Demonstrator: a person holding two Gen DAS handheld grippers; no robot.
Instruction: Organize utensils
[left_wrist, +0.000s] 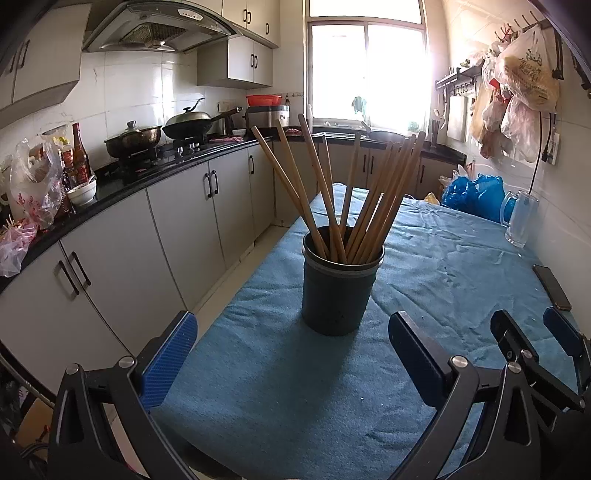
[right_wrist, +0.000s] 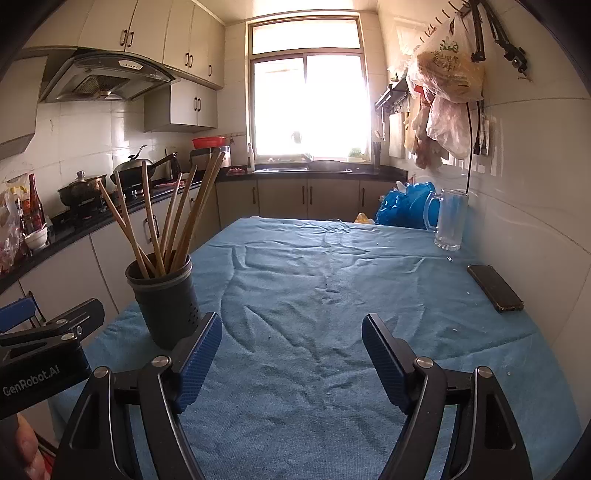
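Chopsticks (left_wrist: 354, 199), a bundle of long wooden ones, stood fanned out in a dark round plastic holder (left_wrist: 338, 291) directly ahead of your left tool (left_wrist: 295, 332), on the blue cloth (left_wrist: 288, 369) that covered the desk. The holder sat upright and centred between the line of that tool's two blue-padded fingers (left_wrist: 173, 358), just beyond their tips and apart from them. Your left tool was released, its jaws spread wide with only cloth between them.

Your right tool (right_wrist: 291, 332) was likewise released, jaws wide and nothing between the pads. From it, the holder stood ahead and to the left, close beside the left finger (right_wrist: 199, 354); whether the two touched could not be told. Straight ahead of that tool lay only wrinkled cloth.

Farther ahead and to the right of your right tool, a black phone (right_wrist: 495, 288) lay flat near the tiled wall, and beyond it a clear glass mug (right_wrist: 448, 221) stood upright beside a blue plastic bag (right_wrist: 402, 206).
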